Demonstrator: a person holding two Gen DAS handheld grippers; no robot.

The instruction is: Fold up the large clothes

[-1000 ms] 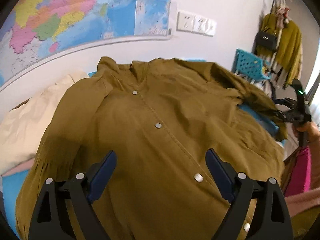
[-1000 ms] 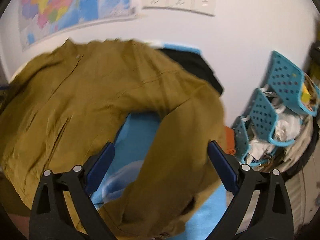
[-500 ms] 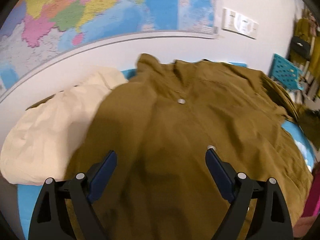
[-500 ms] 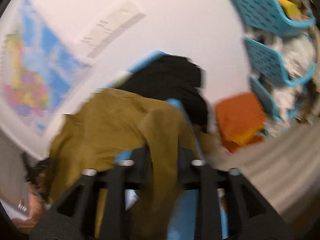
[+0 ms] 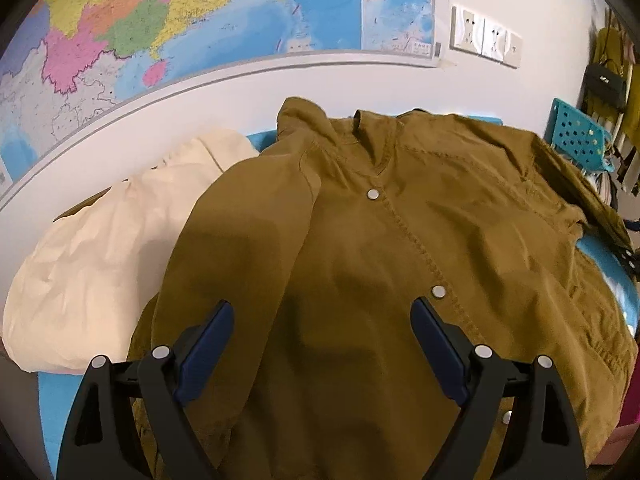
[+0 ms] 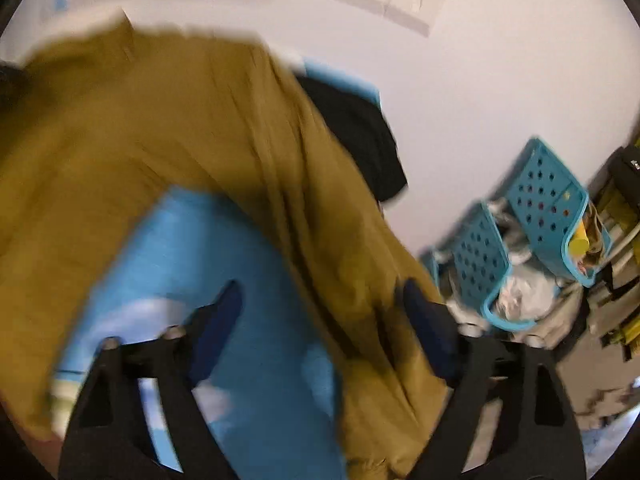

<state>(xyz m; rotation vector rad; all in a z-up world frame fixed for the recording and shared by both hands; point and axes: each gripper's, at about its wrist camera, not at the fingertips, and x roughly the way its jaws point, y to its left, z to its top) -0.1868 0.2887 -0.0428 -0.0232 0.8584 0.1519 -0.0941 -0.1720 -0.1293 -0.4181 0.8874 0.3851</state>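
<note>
Olive cotton jacket (image 5: 400, 264) lies spread on the blue desk (image 6: 240, 320), soft and floppy; take its sleeve at three o'clock. Left gripper (image 5: 322, 344) gapes empty; right gripper (image 6: 322, 320), just narrowing, straddles that sleeve.

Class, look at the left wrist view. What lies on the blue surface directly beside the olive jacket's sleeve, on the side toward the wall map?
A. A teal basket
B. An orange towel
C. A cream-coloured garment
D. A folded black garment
C: the cream-coloured garment lies bunched against the sleeve of the olive jacket, below the wall map.
</note>
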